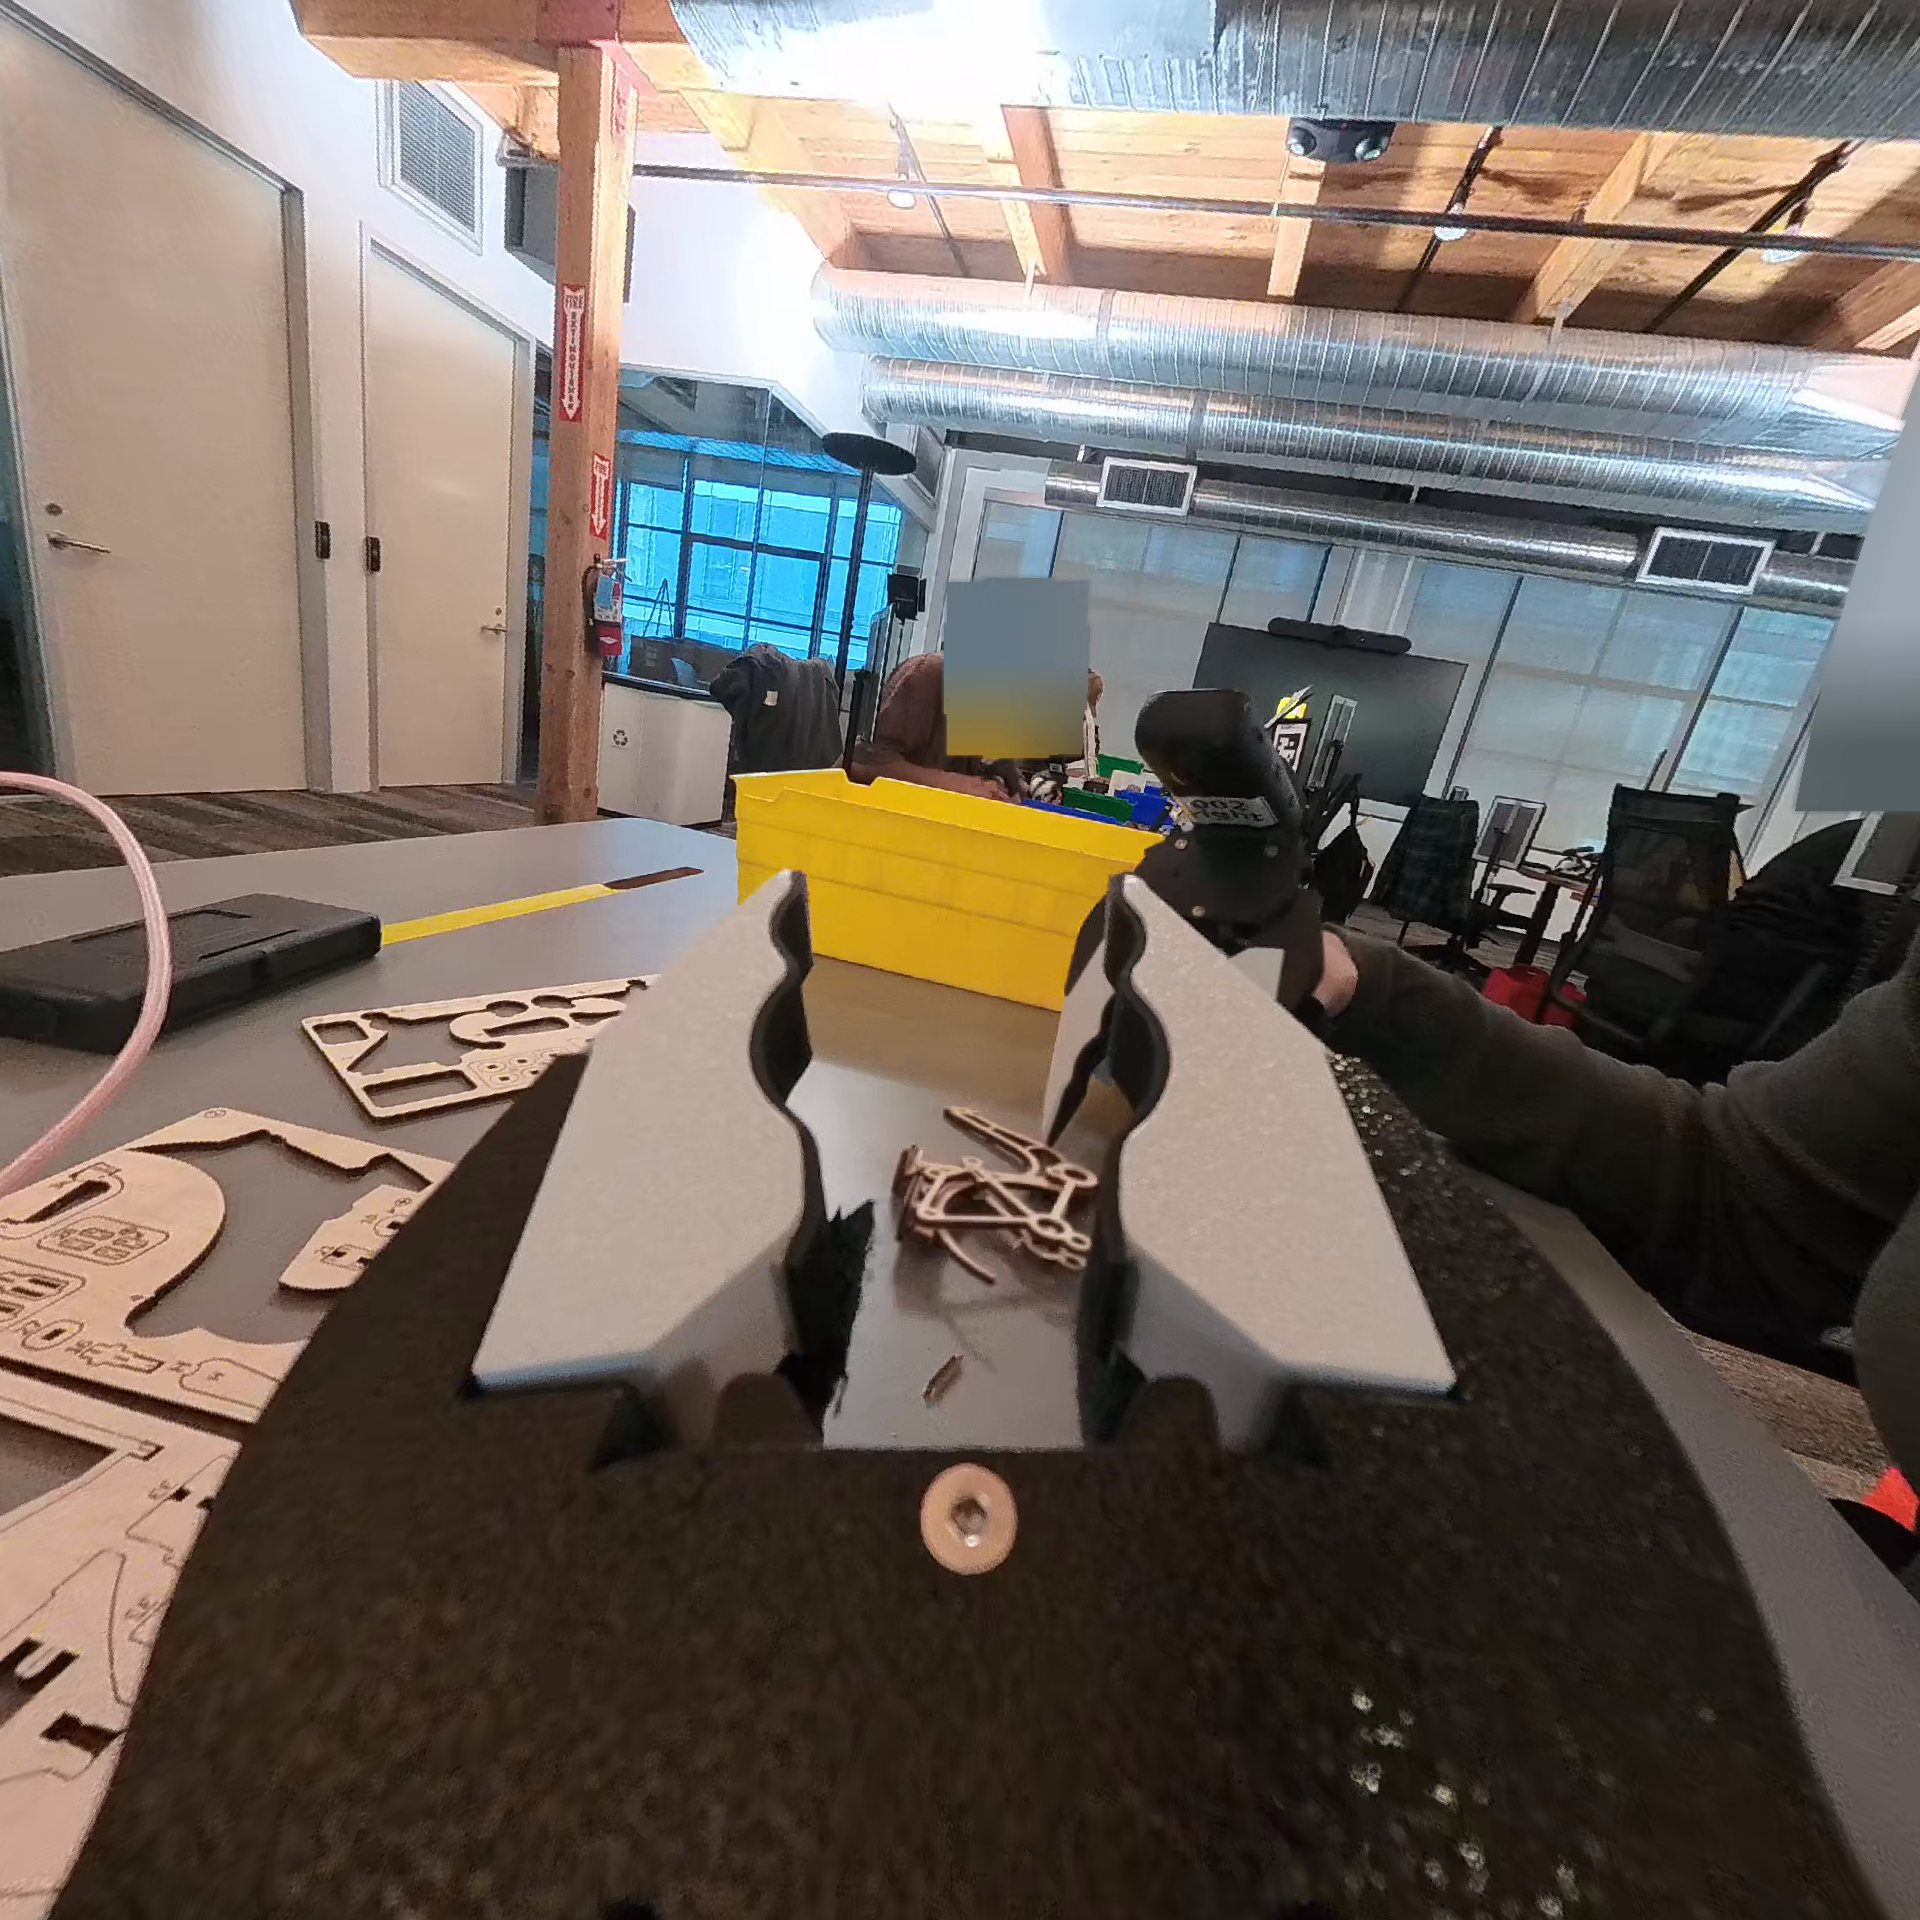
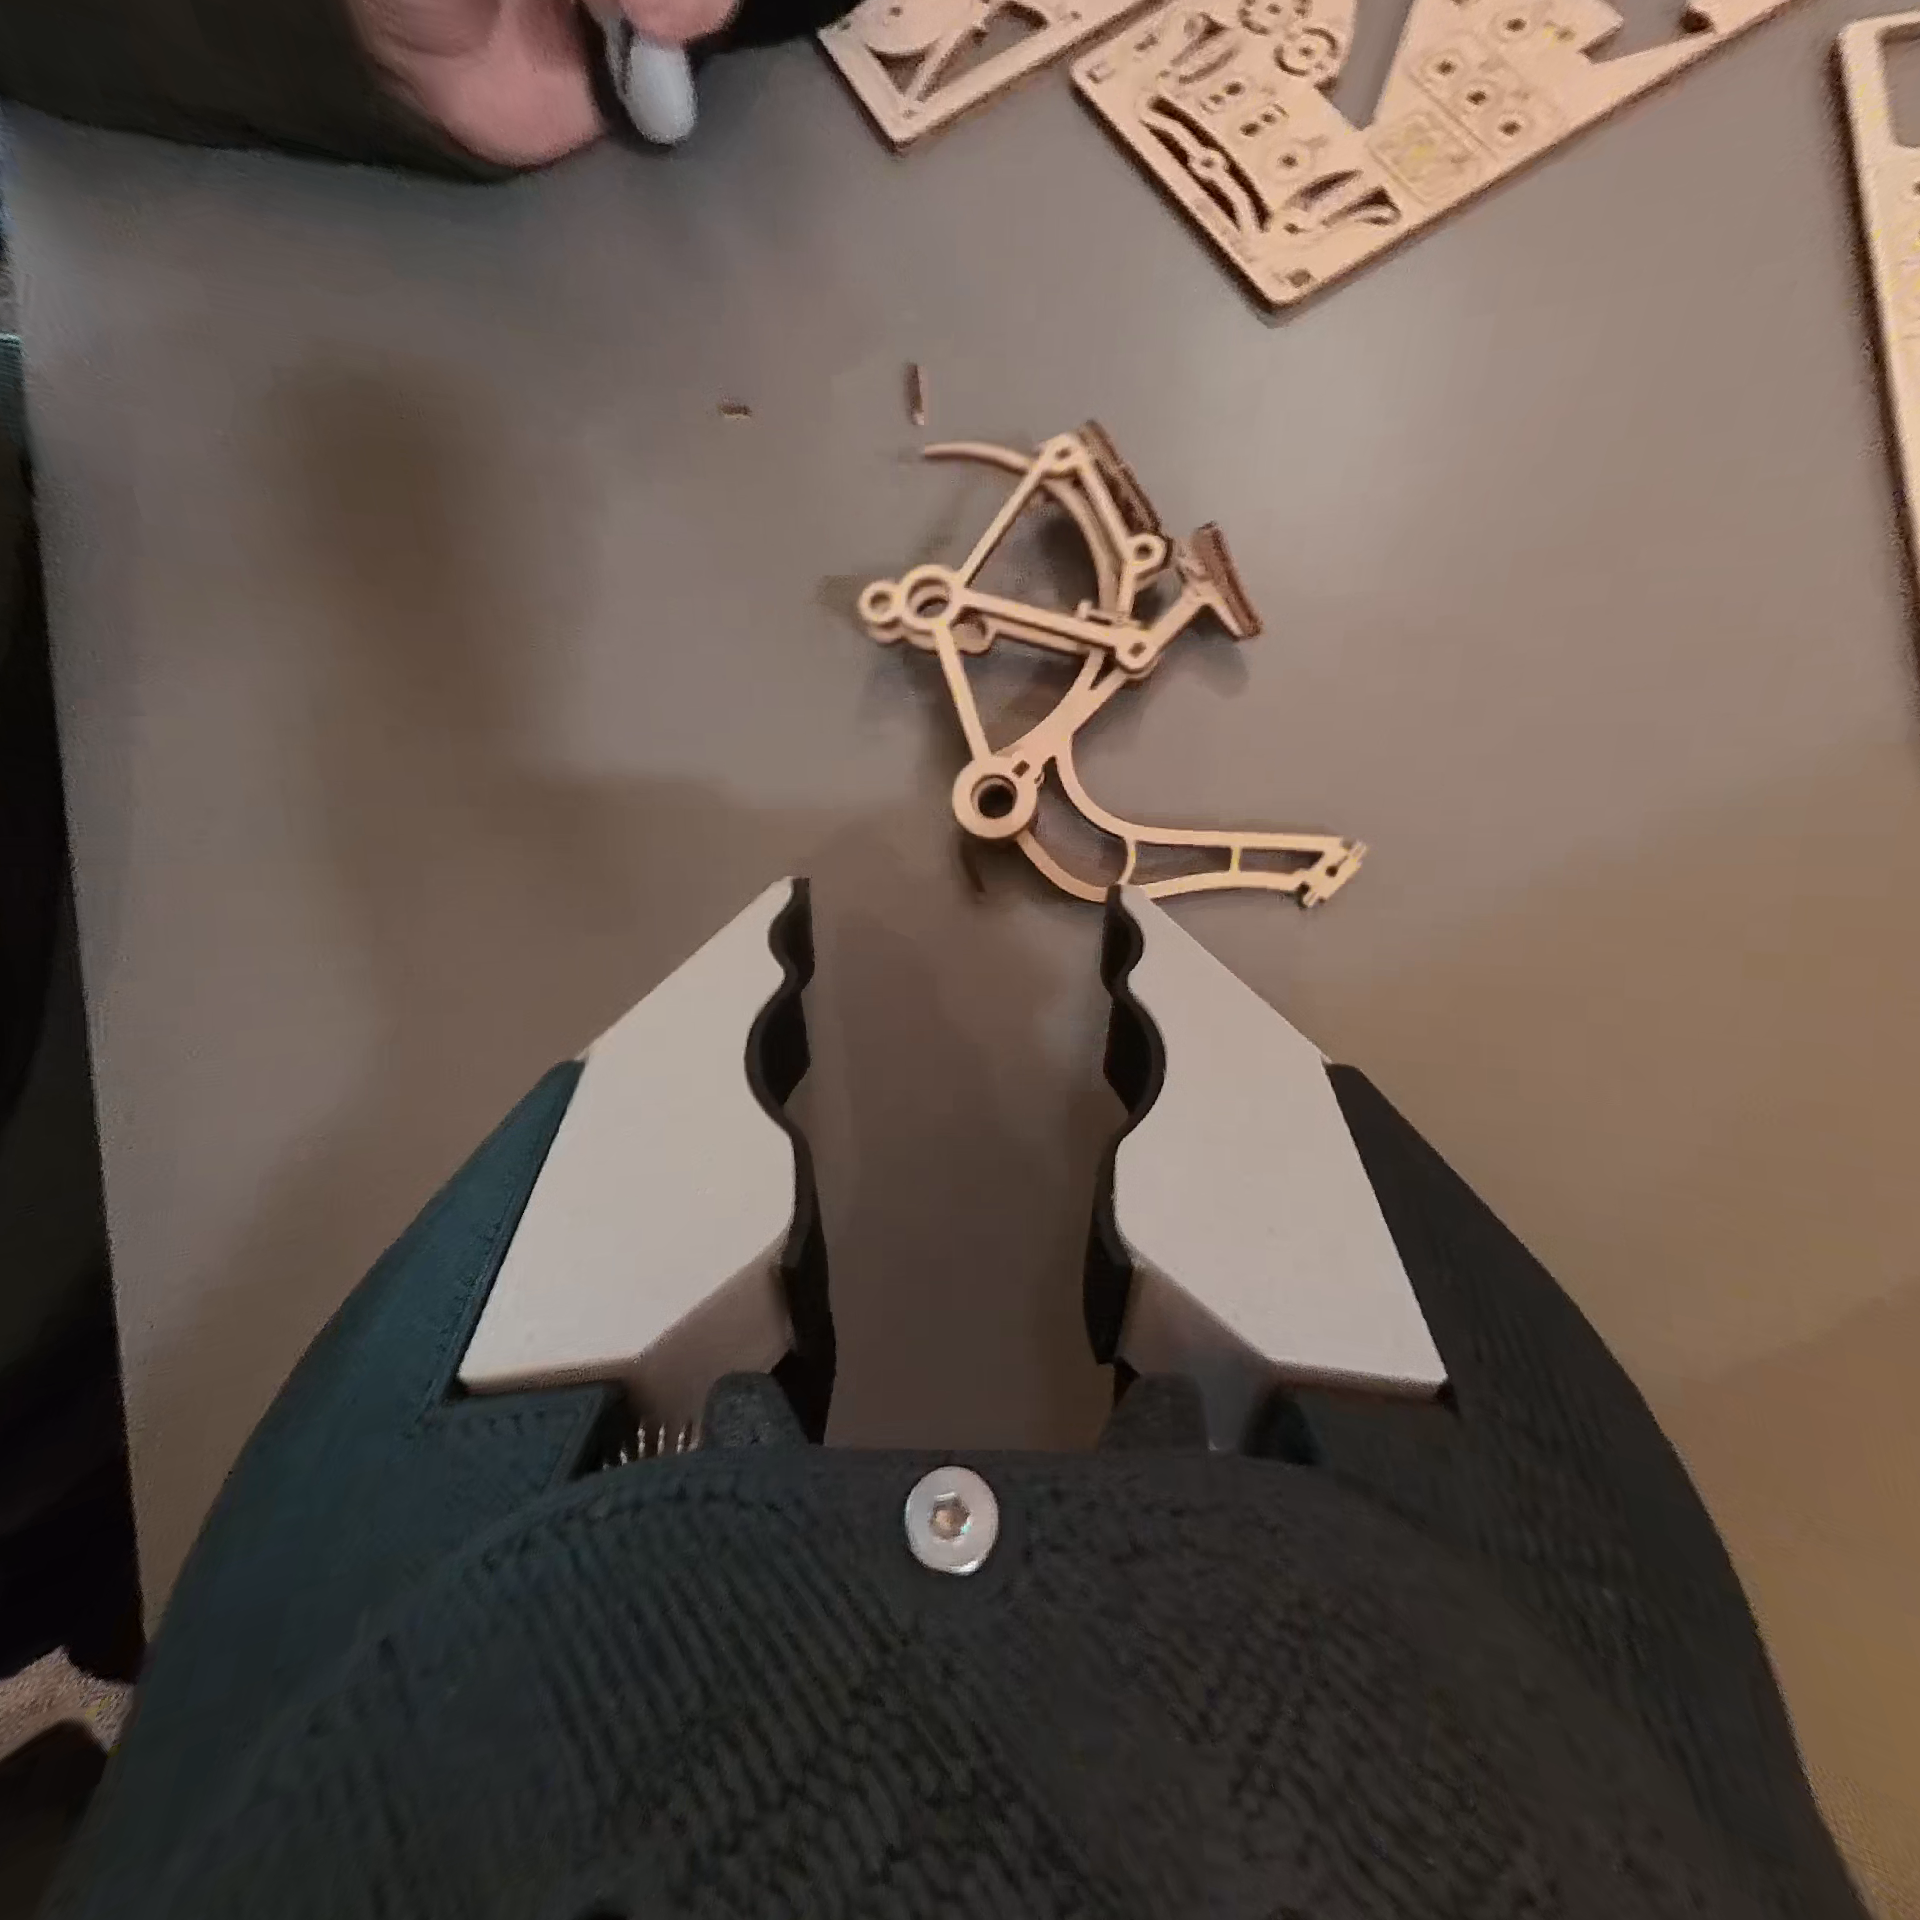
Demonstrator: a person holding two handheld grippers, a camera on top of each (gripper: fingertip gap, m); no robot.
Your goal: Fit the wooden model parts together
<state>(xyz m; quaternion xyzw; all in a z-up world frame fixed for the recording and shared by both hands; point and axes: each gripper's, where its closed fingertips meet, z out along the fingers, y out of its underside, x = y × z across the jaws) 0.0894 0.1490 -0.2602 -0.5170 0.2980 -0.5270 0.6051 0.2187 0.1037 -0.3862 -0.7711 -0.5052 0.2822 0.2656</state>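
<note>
A small cluster of thin wooden model parts (image 2: 1049,665), a lattice frame with rings and curved struts, lies flat on the grey table (image 2: 416,623). My right gripper (image 2: 956,899) is open and empty, its tips just short of the cluster's near edge. My left gripper (image 1: 954,904) is open and empty, low over the table, with the same parts (image 1: 997,1195) lying between its fingers. In the left wrist view one finger (image 1: 1081,1029) of the right gripper points down beside the parts.
Laser-cut plywood sheets lie left of the left gripper (image 1: 156,1247) and at the top right of the right wrist view (image 2: 1351,135). A yellow bin (image 1: 935,883), a black case (image 1: 177,966) and a pink cable (image 1: 145,935) sit farther off. Small wood splinters (image 2: 916,393) lie nearby. About 20 centimetres separates my left fingertips from my right.
</note>
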